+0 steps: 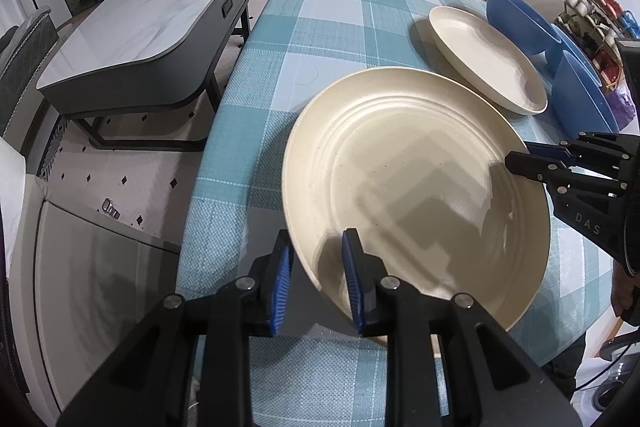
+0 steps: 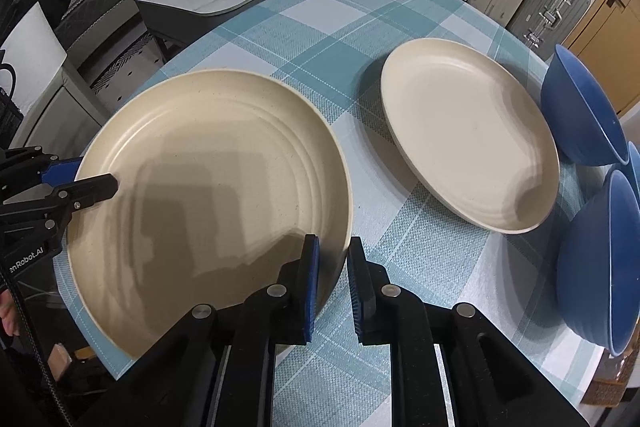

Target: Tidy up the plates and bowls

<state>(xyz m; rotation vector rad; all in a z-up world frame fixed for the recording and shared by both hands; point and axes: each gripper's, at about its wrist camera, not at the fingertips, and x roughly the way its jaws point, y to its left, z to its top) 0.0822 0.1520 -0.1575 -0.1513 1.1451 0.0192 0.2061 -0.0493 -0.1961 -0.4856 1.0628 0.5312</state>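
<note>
Straddling (left gripper [image 1: 316,239]): its two fingers stand either side of the near plate's [image 1: 400,167] rim at about 7 o'clock on the plate, one blue pad outside the rim, the other inside over the plate's well.
Left fingers, state: set a little apart with the rim between them; the outer pad looks to be against the rim, but I cannot tell whether the inner pad presses.
Right gripper [image 2: 334,243]: takes the same plate at about 4 o'clock in its own view, one finger inside the rim and one outside.
Right fingers, state: drawn close together, pinching the rim.
Near plate, place: cream, ringed, on the checked tablecloth [image 2: 320,27] at the table's near edge; its 7 o'clock side overhangs that edge in the right wrist view.
Second plate [image 2: 468,131]: cream, flat on the cloth at about 2 o'clock from the near plate, apart from it.
Blue bowls [image 2: 584,107]: at 3 o'clock of the second plate, close together; the farthest bowl sits just beside that plate.
Low table [image 1: 140,27]: pale marbled top, on the floor at 10 o'clock, off the cloth.
</note>
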